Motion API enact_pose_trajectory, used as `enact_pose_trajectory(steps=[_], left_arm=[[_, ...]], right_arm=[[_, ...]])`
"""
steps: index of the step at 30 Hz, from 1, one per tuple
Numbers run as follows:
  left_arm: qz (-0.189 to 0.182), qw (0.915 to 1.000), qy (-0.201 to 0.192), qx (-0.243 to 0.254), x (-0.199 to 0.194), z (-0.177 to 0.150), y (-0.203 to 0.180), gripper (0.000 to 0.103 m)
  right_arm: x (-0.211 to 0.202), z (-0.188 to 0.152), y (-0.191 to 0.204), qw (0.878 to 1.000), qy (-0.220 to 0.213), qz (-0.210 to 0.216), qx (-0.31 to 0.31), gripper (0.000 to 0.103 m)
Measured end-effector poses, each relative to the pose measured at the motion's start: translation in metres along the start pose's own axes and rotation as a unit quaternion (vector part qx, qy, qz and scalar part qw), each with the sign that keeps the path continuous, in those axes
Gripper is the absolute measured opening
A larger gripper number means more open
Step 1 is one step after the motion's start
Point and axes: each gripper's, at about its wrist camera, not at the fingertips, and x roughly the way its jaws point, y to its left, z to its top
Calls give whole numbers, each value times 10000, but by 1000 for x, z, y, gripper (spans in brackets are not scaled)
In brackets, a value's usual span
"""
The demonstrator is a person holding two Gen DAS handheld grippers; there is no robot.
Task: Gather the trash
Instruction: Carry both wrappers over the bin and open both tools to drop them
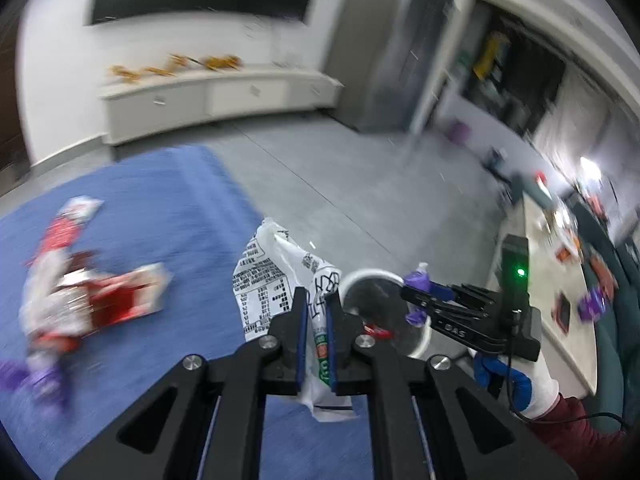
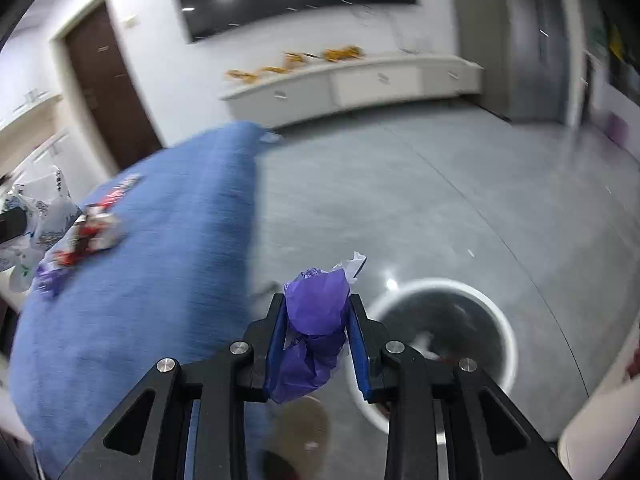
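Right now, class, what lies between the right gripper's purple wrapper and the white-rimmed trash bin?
Only bare grey floor. In the right wrist view, the purple wrapper held by the right gripper hangs just left of the trash bin.

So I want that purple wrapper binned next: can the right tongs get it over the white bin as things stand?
Probably yes. The right tongs are shut on the purple wrapper, and the white bin stands open-topped on the floor just to their right, with nothing visible between.
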Motion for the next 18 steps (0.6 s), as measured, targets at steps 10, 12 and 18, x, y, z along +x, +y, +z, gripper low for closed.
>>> enact_pose_trajectory(steps=[10, 12, 18], left_arm=[[-489, 9909, 1201, 367, 172, 29, -86, 11], [-521, 9891, 1345, 307, 196, 30, -93, 11], [-667, 9820, 1767, -40, 250, 28, -102, 13]], right_arm=[[38, -21, -105, 9948, 537, -559, 665, 29], [44, -24, -111, 9939, 623, -614, 669, 30], [57, -34, -130, 9904, 776, -760, 851, 45]])
